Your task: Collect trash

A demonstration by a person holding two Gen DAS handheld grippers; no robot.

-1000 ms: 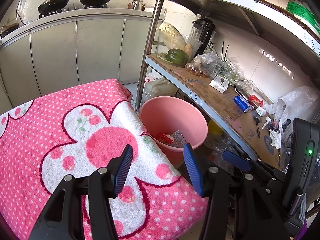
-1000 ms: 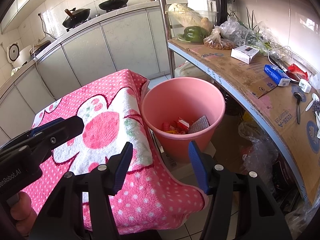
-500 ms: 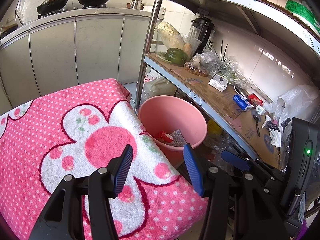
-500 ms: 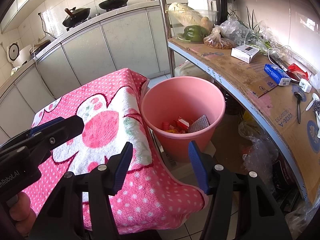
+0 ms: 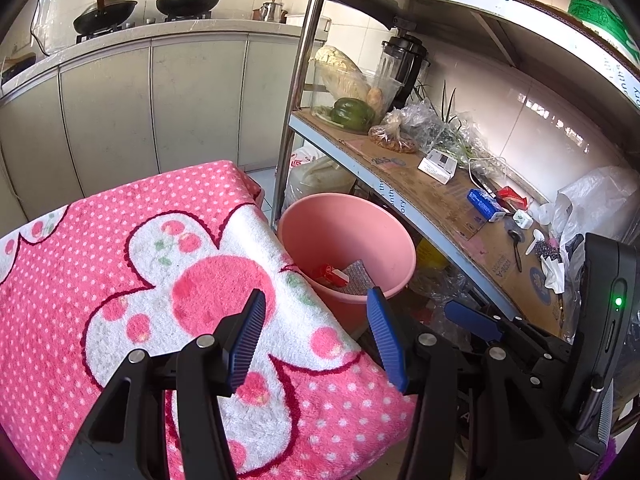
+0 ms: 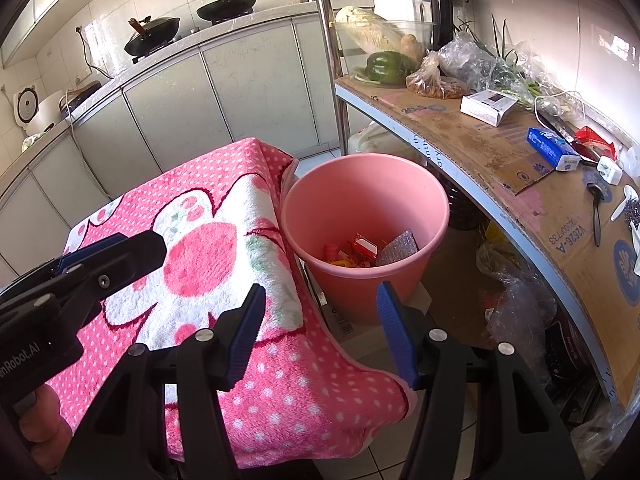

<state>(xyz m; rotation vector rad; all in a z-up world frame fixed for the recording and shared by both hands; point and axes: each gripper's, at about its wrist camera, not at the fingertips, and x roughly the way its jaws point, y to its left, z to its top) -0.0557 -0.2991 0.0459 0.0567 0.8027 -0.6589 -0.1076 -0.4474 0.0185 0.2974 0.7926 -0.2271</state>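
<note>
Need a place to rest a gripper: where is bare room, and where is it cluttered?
The pink towel is bare from its far edge to the bucket side. The cardboard on the shelf is free between the bagged food and the white box. Past the blue box it is crowded.

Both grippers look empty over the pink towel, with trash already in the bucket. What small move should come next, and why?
Probably pull both back and stop. The left gripper and right gripper are open and empty, the pink polka-dot flower towel shows no litter, and the wrappers already lie in the round pink plastic bucket.
</note>
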